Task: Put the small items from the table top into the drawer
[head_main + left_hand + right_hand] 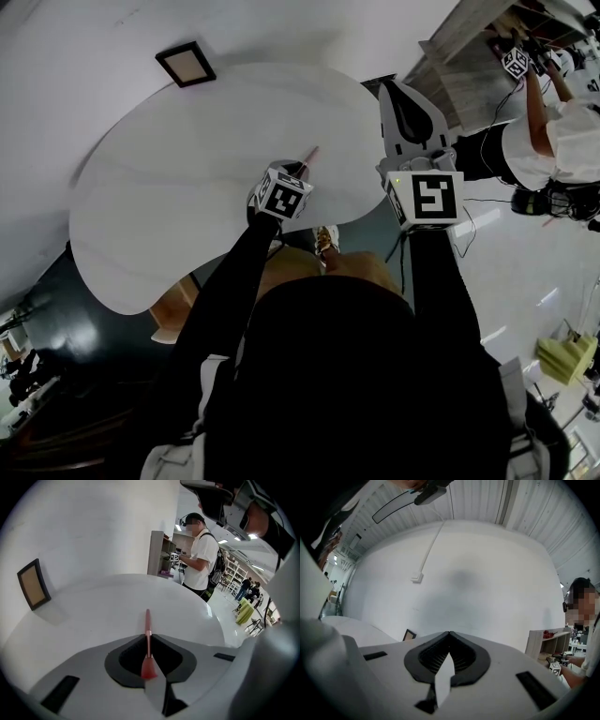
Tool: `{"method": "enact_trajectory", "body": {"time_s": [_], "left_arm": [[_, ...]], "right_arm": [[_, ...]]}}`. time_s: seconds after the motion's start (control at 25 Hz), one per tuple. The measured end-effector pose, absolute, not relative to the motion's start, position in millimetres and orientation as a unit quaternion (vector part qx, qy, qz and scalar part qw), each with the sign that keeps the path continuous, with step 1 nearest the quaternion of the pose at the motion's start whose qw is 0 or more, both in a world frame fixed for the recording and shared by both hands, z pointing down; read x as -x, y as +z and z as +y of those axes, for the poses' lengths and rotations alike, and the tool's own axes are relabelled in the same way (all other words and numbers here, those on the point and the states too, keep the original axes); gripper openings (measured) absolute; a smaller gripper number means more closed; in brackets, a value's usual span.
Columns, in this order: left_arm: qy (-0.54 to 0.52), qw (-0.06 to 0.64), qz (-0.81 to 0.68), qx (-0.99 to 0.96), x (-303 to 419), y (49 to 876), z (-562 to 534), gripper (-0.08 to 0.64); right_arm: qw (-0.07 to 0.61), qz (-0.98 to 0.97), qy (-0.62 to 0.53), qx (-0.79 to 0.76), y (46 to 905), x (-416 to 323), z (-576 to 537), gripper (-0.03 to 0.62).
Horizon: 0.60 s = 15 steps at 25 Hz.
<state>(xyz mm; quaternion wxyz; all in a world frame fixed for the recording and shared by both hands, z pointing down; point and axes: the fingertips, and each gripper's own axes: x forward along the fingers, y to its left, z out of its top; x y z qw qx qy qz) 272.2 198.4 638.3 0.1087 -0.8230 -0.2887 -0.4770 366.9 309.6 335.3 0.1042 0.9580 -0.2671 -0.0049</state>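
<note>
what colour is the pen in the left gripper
The pen is pinkish red with a rose band midway; left gripper view shows it best.

Lab: shelving (157, 555), headset-wearing person (199, 559).

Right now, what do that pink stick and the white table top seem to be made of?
The pink stick looks like glossy plastic, with a metallic-looking band midway; likely a pen. The table top is smooth and white with a faint sheen, possibly laminate or painted board; I can't tell which.

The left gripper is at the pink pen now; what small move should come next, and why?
Probably lift the left gripper a little: its fingers look closed on the pink pen, and the pen is low over the white table.
</note>
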Motion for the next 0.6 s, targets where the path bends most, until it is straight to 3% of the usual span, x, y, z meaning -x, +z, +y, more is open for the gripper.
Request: {"method": "enact_trajectory", "body": {"time_s": [0.28, 0.6], "left_arm": [[-0.454, 0.107, -0.291, 0.835, -278.5, 624.5, 198.1, 0.054], [-0.31, 0.091, -0.25, 0.913, -327.3, 517.7, 182.5, 0.054]], "right_arm": [[0.1, -0.276, -0.01, -0.956, 332.5, -364.7, 304.2, 0.023], [0.084, -0.293, -0.027, -0.952, 317.6, -369.3, 284.5, 0.023]]}}
